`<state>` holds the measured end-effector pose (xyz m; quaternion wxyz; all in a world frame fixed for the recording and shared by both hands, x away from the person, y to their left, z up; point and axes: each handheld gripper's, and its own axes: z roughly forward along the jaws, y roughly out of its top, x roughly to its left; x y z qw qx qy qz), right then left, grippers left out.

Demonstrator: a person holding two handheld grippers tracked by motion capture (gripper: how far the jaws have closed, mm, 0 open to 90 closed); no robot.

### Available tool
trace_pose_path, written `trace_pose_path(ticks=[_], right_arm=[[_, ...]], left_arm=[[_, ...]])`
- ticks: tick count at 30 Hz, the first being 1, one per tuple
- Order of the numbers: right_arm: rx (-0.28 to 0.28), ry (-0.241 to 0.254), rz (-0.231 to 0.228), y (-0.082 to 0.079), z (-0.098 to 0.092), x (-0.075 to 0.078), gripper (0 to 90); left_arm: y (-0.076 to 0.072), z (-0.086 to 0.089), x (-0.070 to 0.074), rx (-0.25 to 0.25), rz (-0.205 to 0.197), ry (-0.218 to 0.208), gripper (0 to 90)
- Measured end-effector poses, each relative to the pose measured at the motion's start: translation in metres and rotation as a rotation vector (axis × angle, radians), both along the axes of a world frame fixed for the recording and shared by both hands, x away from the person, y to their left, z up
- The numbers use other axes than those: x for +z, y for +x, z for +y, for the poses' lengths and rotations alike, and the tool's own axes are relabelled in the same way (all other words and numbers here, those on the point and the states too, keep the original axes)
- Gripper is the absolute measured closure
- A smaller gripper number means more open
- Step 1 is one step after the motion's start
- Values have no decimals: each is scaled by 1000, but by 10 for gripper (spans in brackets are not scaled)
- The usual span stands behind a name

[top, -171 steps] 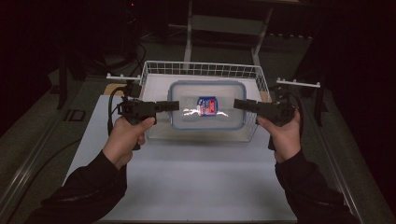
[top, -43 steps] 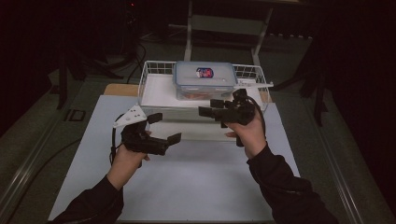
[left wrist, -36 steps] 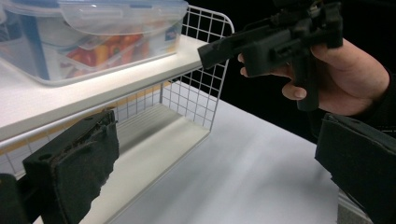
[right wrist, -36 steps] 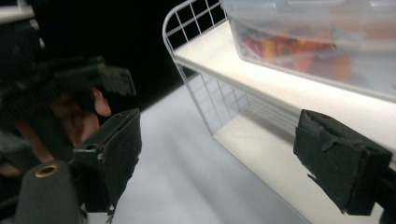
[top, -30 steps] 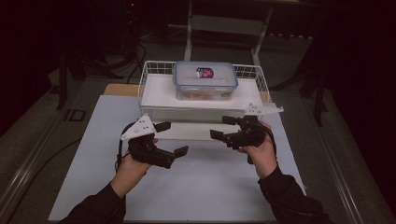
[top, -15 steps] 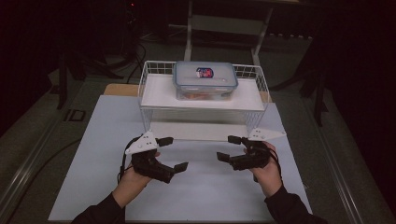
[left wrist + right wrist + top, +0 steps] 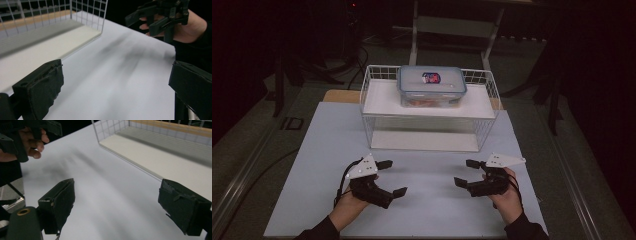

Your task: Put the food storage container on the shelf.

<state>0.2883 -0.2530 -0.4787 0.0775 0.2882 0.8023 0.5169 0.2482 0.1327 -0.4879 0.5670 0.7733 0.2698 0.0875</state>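
— How are the 2 grippers seen?

— The left gripper [image 7: 391, 178] and the right gripper [image 7: 466, 173] are held low over the white table [image 7: 427, 210], well apart, jaws spread wide on each and nothing caught between them.

— And the box?

— A clear lidded container [image 7: 432, 86] is seen resting on the upper shelf of a white wire rack [image 7: 484, 127] at the far side, well apart from both grippers. The rack's lower shelf is left bare.
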Motion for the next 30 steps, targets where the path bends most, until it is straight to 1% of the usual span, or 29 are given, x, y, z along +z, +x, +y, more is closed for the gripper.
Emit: trace_pose_path(ticks=[3,5,6,8,9,11,13,14,15,17,19,20,24,25,28,30], right_arm=[[-20,-4,1,-4,-9,-6,138],[-35,-4,5,-6,-15,-10,137],[-40,-2,8,-7,-18,-12,137],[-53,-17,10,-10,-23,-16,137],[-53,-17,10,-10,-23,-16,137],[-69,-25,17,-11,-29,-21,138],[-75,-28,15,-12,-31,-23,139],[-76,-24,20,-12,-33,-24,140],[-84,-40,21,-13,-34,-29,141],[-82,-46,24,-13,-35,-30,141],[-82,-38,39,-12,-35,-33,141],[-83,-32,43,-12,-35,-34,141],[-80,-34,40,-12,-33,-34,140],[-79,-37,40,-11,-33,-34,141],[-91,-37,37,-11,-35,-35,140],[-100,-31,42,-10,-37,-35,141]], left_arm=[[-2,5,-7,8,11,13,0],[-5,8,-10,12,11,10,0],[-6,10,-12,19,7,18,0],[-7,13,-15,32,-2,12,0],[-7,13,-15,32,-2,12,0],[-7,15,-17,40,-15,8,0],[-7,15,-18,46,-13,5,0],[-8,16,-19,48,-13,-9,0],[-8,16,-19,50,-13,-7,0],[-8,17,-20,48,-17,-11,0],[-8,18,-21,50,-18,-8,0],[-7,19,-21,50,-16,-16,0],[-6,21,-24,63,-10,-31,0],[-6,22,-24,67,-7,-27,0],[-6,22,-24,65,-8,-26,0],[-6,22,-24,62,-12,-33,0]])
